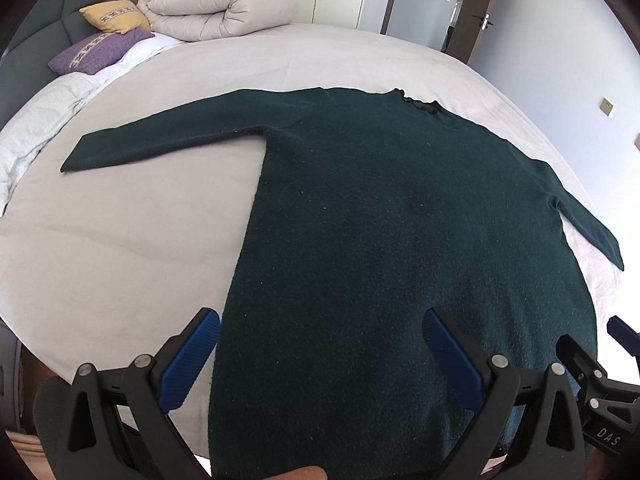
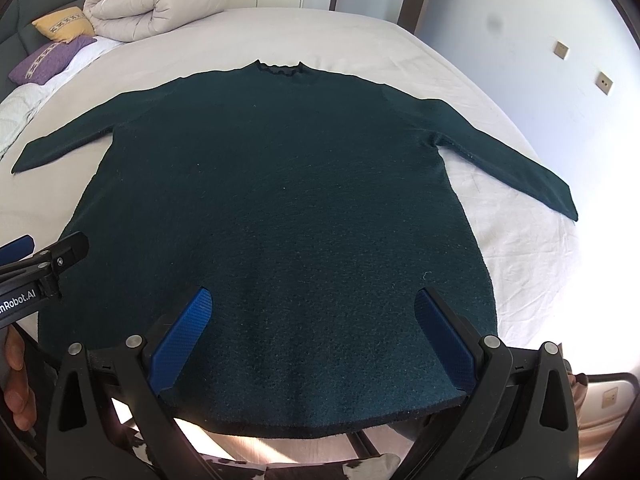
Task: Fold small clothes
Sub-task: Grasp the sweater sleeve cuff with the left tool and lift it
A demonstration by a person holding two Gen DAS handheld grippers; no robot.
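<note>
As sweater [image 2: 280,200] lies flat, bed [image 2: 360,32] beneath

sweater [image 1: 400,240] hem perhaps under fingers [image 1: 192,360]; folded duvet [image 2: 152,8] cropped

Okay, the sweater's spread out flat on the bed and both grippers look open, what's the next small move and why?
Probably bring the left gripper to the left sleeve of the dark green knitted sweater and grip the cuff to fold it in. The sweater lies flat on the light grey bed sheet, both sleeves spread, and the right gripper holds nothing either.

The right tool [image 1: 612,380] reads "DAS"; the left tool [image 2: 24,276], "nRobot.AI".
</note>
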